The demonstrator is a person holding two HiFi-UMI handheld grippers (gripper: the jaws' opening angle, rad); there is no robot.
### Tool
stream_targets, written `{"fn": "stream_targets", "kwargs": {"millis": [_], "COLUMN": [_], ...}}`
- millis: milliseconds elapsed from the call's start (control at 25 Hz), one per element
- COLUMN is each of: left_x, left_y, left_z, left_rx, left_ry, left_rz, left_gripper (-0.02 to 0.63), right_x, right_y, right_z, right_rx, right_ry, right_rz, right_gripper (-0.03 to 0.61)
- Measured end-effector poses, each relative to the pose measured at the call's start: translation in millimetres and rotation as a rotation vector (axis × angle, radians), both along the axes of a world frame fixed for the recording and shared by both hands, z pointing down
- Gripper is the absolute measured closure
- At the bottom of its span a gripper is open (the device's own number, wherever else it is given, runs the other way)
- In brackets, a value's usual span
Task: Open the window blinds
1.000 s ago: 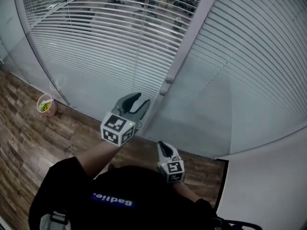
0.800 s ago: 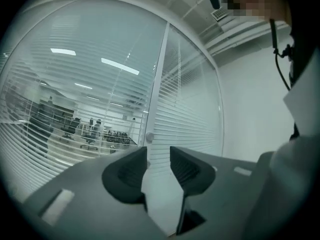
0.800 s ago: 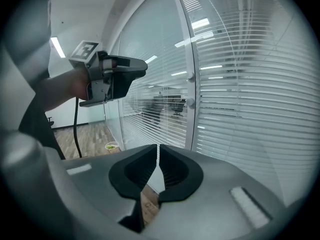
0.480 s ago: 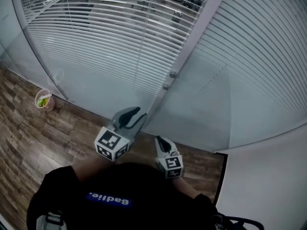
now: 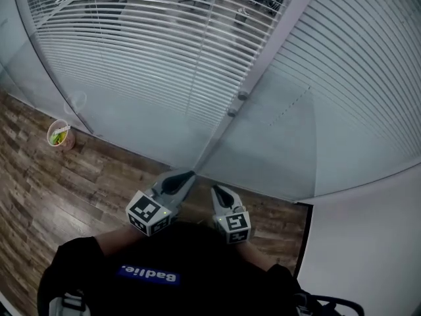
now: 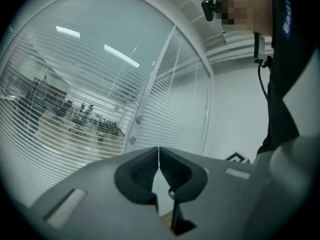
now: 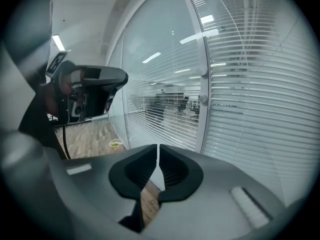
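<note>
The window blinds hang behind glass. On the left pane (image 5: 145, 38) the slats are tilted and an office shows through; on the right pane (image 5: 355, 71) they look flat and closed. A white post (image 5: 263, 58) with two small knobs (image 5: 243, 96) divides the panes. My left gripper (image 5: 189, 174) is low by my body, short of the glass. Its jaws have just been closing and now stand shut with nothing between them (image 6: 159, 151). My right gripper (image 5: 214, 189) sits beside it, also shut and empty (image 7: 158, 149). Neither touches the blinds or the post.
A small cup with something green in it (image 5: 60, 135) stands on the wooden floor (image 5: 39, 183) by the left pane. A white wall (image 5: 368, 242) meets the glass at the right. My dark shirt fills the bottom of the head view.
My left gripper has drawn back from the post towards my body and sunk lower, and its jaws have gone from open to shut. The right gripper has hardly shifted.
</note>
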State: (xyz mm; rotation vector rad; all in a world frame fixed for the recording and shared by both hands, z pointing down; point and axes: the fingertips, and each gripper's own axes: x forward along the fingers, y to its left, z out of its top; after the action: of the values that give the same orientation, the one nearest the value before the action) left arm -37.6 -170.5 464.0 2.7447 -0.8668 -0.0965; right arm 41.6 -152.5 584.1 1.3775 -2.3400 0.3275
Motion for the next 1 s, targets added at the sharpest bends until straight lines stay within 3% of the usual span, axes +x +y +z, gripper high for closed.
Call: {"fn": "stream_targets", "kwargs": {"millis": [600, 800, 1000], "left_x": [-22.5, -21.2, -15.3], "left_y": [44.8, 56.6, 81.9], "left_z": [19.1, 20.5, 12.6], "left_rx": [-0.033, -0.029, -0.008], "left_ry": [0.067, 0.069, 0.061], "left_rz": [0.188, 0.185, 0.146], "left_gripper": [0.615, 0.615, 0.615], "right_x": [-23.5, -17.3, -20.6], "right_y": [52.0, 61.1, 80.5], "right_z": [15.6, 12.8, 3.7], "right_rx": [-0.036, -0.021, 0.025], "right_ry": [-0.004, -0.008, -0.029], "right_rz": [0.155, 0.170, 0.119], "right_gripper": [0.563, 0.569, 0.571]}}
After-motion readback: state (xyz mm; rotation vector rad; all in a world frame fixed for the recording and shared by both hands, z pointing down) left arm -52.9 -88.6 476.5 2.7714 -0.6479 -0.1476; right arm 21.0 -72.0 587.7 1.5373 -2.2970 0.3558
